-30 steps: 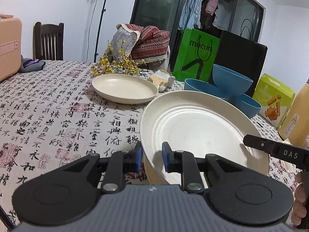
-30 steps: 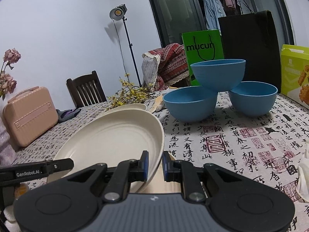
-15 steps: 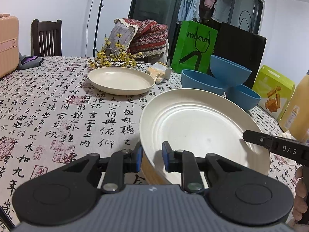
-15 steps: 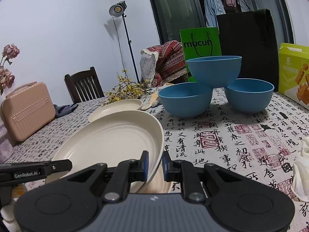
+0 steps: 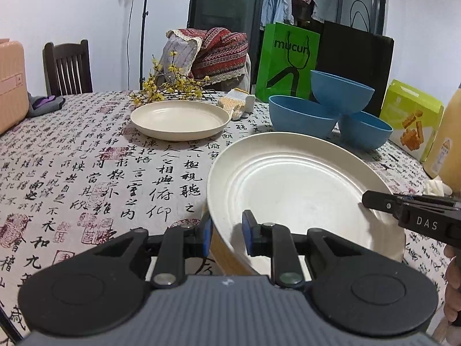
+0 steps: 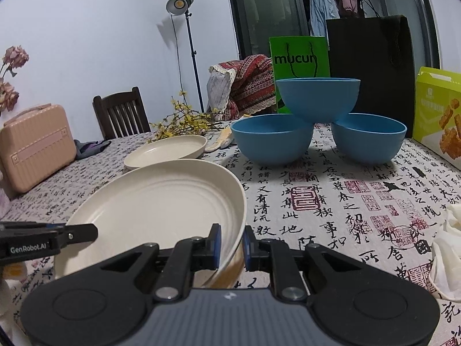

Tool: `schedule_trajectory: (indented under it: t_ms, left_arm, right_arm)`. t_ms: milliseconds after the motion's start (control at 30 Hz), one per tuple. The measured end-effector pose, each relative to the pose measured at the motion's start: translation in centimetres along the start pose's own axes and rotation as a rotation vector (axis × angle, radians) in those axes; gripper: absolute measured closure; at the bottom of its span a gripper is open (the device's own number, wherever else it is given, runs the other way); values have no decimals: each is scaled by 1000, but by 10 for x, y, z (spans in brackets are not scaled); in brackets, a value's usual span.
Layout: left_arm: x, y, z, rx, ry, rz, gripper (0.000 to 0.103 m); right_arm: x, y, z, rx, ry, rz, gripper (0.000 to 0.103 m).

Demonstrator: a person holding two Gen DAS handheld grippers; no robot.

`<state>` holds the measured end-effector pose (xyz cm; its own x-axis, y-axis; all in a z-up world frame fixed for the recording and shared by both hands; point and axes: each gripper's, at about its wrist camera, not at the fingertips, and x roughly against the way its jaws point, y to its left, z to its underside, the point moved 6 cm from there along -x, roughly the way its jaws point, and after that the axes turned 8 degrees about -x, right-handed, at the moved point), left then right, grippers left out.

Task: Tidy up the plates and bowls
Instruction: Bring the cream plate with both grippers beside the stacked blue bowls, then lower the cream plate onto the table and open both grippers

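Observation:
A large cream plate (image 5: 294,184) (image 6: 161,199) is held tilted above the patterned tablecloth by both grippers. My left gripper (image 5: 227,236) is shut on its near left rim. My right gripper (image 6: 230,243) is shut on the opposite rim and also shows in the left wrist view as the right gripper (image 5: 403,210); the left gripper (image 6: 57,236) shows at the right wrist view's left edge. A second cream plate (image 5: 180,118) (image 6: 167,151) lies further back. Two blue bowls (image 5: 301,115) (image 6: 272,138) stand on the cloth with a third bowl (image 5: 341,95) (image 6: 318,98) resting on top.
Behind the bowls stand a green bag (image 5: 288,57), a black bag (image 5: 354,63) and a yellow-green snack box (image 5: 412,115). An orange bottle (image 5: 449,138) is at the right, with a glove (image 5: 237,105), flower twigs (image 5: 170,89), a pink case (image 6: 34,144) and crumpled tissue (image 6: 446,248) around.
Both grippers have rolled slightly, so the table looks more level. The large plate stays clamped between them in about the same place.

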<state>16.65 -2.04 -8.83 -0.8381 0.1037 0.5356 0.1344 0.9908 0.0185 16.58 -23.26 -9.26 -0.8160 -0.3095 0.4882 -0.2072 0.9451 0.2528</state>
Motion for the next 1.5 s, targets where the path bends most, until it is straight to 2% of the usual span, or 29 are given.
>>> schedule_trajectory:
  t_ms: [300,600,833,867,1033,1100,1133,1167,1200,1233,1267,1300,1333,1367,1400,1500]
  left_arm:
    - [-2,-11,0,-94,7,-69,78]
    - [-4,-13,2,-128,17,-96,77]
    - [-4,-14,4,-148,19,-104,77]
    - [-4,-15,4,-151,20,-103,77]
    - [-4,-10,5,-102,8,-65,60]
    - [-3,-3,5,-54,-5,-30,55]
    - [-2,1,5,-31,-16,-19,46]
    - [0,5,3,-15,-28,-15,41]
    - [3,10,2,6,-50,-14,30]
    - [5,13,1,19,-70,-12,21]
    - [8,17,-1,34,-92,-11,17]
    - [11,22,-2,51,-114,-8,5]
    - [14,28,-3,64,-131,-8,0]
    - [16,32,-5,73,-144,-14,0]
    - [18,37,-6,79,-156,-17,0]
    - [20,56,-8,111,-170,-39,0]
  right_arm:
    - [0,4,4,50,-9,25,86]
    - [-3,14,6,158,-26,78,83]
    - [-2,16,9,180,-25,81,83]
    - [-2,16,9,181,-26,83,83]
    - [-4,12,11,168,-17,84,83]
    - [-2,9,9,139,-25,59,69]
    - [-1,8,7,122,-33,44,64]
    - [0,7,5,106,-43,29,53]
    - [1,6,3,92,-53,16,44]
    - [2,5,1,79,-64,3,41]
    - [3,4,-1,66,-75,-13,37]
    - [3,4,-2,55,-82,-29,27]
    - [2,3,-5,43,-88,-46,20]
    - [1,3,-6,31,-92,-66,7]
    - [0,5,-7,25,-96,-90,2]
    - [-6,9,-8,18,-107,-107,0]
